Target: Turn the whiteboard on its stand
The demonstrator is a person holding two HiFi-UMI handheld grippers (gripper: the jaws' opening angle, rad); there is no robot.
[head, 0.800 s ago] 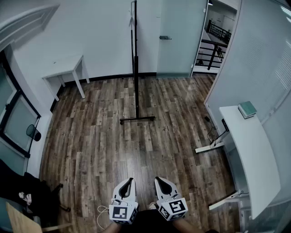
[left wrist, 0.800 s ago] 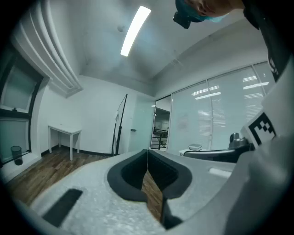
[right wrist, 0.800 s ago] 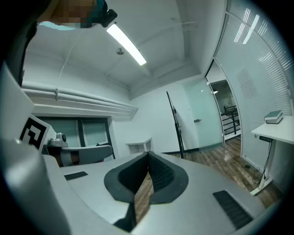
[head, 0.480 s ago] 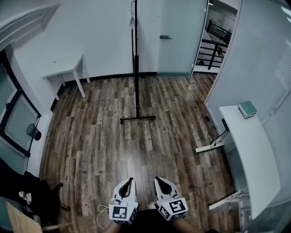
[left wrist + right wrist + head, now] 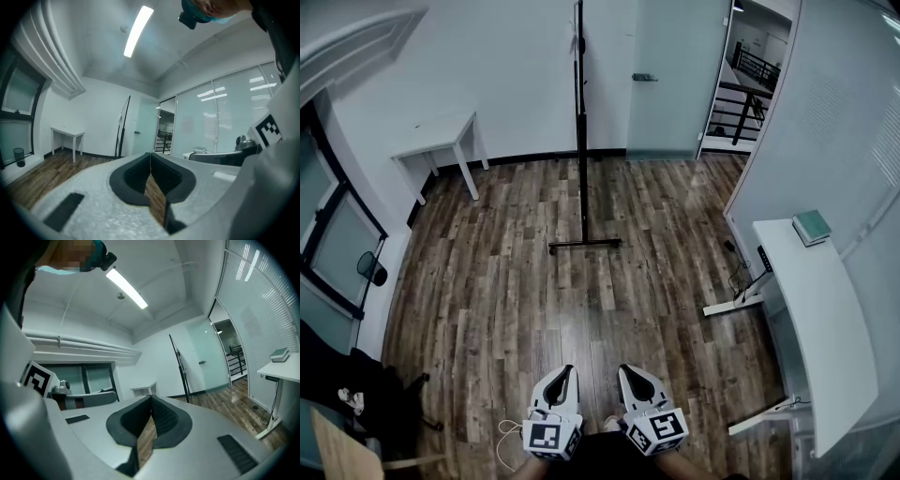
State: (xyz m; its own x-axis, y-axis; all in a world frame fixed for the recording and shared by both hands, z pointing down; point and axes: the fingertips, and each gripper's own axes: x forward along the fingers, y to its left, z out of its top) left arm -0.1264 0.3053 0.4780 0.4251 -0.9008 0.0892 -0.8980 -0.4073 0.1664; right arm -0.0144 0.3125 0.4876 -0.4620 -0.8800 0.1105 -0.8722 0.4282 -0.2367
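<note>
The whiteboard on its stand (image 5: pixel 579 122) is seen edge-on, a thin dark upright with a black foot bar (image 5: pixel 585 245) on the wood floor, well ahead of me. It also shows as a slim dark pole (image 5: pixel 121 132) in the left gripper view and, in the right gripper view, as a leaning dark stand (image 5: pixel 180 368). My left gripper (image 5: pixel 566 373) and right gripper (image 5: pixel 630 372) are held side by side low in front of me, far from the stand. Both are shut with nothing between the jaws.
A small white table (image 5: pixel 441 141) stands at the back left wall. A long white desk (image 5: pixel 816 309) with a book (image 5: pixel 812 226) runs along the right. A glass door (image 5: pixel 661 75) and an open doorway (image 5: pixel 741 66) lie behind the stand. A dark chair (image 5: pixel 356 394) sits lower left.
The head view has shifted very slightly; the stand and grippers hold their places.
</note>
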